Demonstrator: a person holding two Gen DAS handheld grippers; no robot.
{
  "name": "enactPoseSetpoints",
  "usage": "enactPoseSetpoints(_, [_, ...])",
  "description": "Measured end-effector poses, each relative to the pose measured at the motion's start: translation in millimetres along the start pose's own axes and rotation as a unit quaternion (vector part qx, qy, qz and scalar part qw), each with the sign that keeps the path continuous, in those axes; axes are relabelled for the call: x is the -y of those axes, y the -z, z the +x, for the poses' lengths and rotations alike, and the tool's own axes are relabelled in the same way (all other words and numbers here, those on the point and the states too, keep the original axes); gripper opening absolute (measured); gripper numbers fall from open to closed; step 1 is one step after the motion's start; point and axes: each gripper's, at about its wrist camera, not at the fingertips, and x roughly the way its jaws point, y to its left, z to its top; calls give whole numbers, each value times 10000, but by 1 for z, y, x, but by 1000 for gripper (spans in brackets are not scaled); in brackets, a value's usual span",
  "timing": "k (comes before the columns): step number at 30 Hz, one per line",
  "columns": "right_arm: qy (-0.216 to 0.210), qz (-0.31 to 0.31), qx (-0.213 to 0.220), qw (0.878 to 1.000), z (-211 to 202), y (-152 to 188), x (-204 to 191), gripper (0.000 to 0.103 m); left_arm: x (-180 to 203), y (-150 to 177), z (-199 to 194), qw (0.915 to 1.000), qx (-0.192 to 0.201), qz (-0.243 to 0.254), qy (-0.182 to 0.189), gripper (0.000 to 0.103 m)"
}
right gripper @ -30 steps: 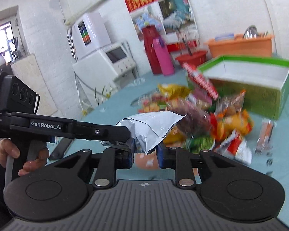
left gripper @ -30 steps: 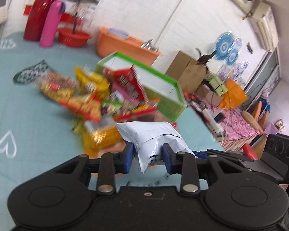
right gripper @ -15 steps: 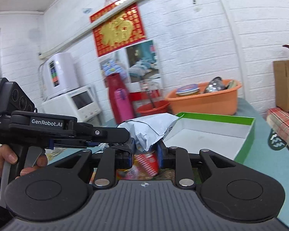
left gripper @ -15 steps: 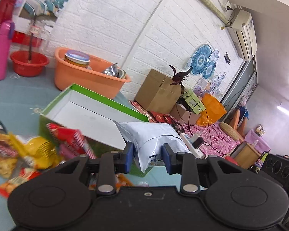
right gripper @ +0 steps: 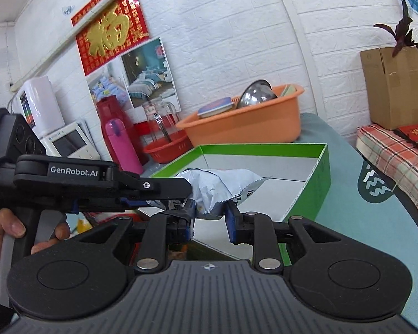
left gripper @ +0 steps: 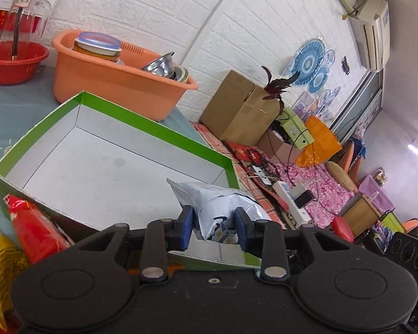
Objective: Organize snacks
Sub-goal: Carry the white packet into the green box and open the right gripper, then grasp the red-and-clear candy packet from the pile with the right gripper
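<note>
A crumpled silver-white snack bag [left gripper: 217, 203] hangs above the near edge of the empty green box [left gripper: 153, 136] with its white floor. My left gripper [left gripper: 214, 226] is shut on the bag's lower end. In the right wrist view the same bag [right gripper: 217, 183] lies between the pads of my right gripper [right gripper: 210, 217], whose jaws are opening while the bag still touches both pads. The left gripper [right gripper: 185, 192] reaches in from the left and clamps the bag's other end. The green box [right gripper: 264, 148] sits just beyond and below.
An orange basin [left gripper: 111, 80] of bowls stands behind the box, a red basket [left gripper: 11, 64] to its left. Red [left gripper: 33, 228] and yellow [left gripper: 0, 264] snack packets lie at the box's near left corner. A hand [right gripper: 11, 231] grips the left tool's handle. Pink bottle [right gripper: 122, 144] at back.
Both grippers have carried the bag from above the snack pile to above the green box. The pile has slid out of view to the left; the box now fills the middle.
</note>
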Motion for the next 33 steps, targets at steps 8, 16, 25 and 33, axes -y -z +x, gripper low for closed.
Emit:
enactPoseSetpoints(8, [763, -1188, 208, 9898, -15, 9, -27, 103, 20, 8, -44, 9983, 477, 335, -54, 103])
enactPoseSetpoints(16, [338, -945, 605, 9931, -80, 17, -64, 103, 33, 50, -123, 9944, 611, 338, -796, 103])
enactPoseSetpoints(25, [-263, -773, -124, 9966, -72, 58, -98, 103, 1, 120, -186, 9910, 645, -579, -1016, 103])
enactPoseSetpoints(33, [-661, -1389, -284, 9877, -38, 64, -140, 103, -12, 148, -225, 9850, 761, -946, -1227, 103])
